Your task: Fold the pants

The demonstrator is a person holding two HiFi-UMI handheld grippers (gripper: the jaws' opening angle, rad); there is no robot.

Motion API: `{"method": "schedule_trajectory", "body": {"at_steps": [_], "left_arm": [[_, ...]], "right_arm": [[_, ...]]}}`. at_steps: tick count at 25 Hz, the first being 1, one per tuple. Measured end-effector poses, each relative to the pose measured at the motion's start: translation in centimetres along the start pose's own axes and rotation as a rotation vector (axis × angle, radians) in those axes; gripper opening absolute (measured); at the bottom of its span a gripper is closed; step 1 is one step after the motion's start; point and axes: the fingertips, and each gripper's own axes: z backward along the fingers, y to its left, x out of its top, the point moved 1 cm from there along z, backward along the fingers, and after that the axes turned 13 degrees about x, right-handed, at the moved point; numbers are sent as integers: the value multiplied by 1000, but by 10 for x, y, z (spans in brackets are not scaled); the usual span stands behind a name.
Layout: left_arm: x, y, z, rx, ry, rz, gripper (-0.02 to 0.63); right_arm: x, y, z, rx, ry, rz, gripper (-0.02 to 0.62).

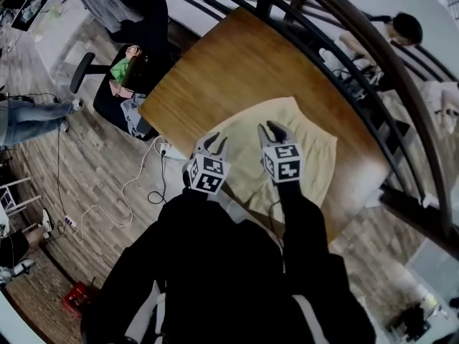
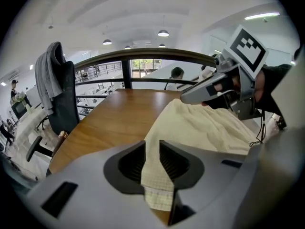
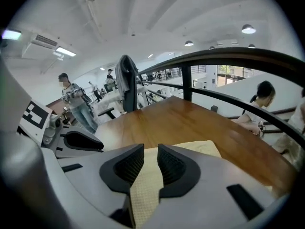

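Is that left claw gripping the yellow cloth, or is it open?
Open: the left gripper holds its jaws apart, and the pants trail loosely between them.

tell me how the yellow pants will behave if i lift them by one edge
Probably floppy: the pants lie in soft wrinkles, and an edge sags between the left gripper's jaws. Likely light, since the cloth looks thin. They may slide on the smooth table if pushed.

Bright ceiling lamps; fisheye warp, dark corners.
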Motion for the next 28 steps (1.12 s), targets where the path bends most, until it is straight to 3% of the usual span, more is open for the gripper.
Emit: {"method": "schedule_trajectory", "body": {"at_steps": [16,25,28], "left_arm": [[-55,36,-24,-1,164,24,109],[-75,43,-28,-36,209,6,109],[-81,42,-29,-47,222,10,109]], "right_arm": [[23,-75,-49,-95,253,160,121],[-5,-54,-86,85,519,420,129],[-12,-49,-91,98,584,477,129]]}}
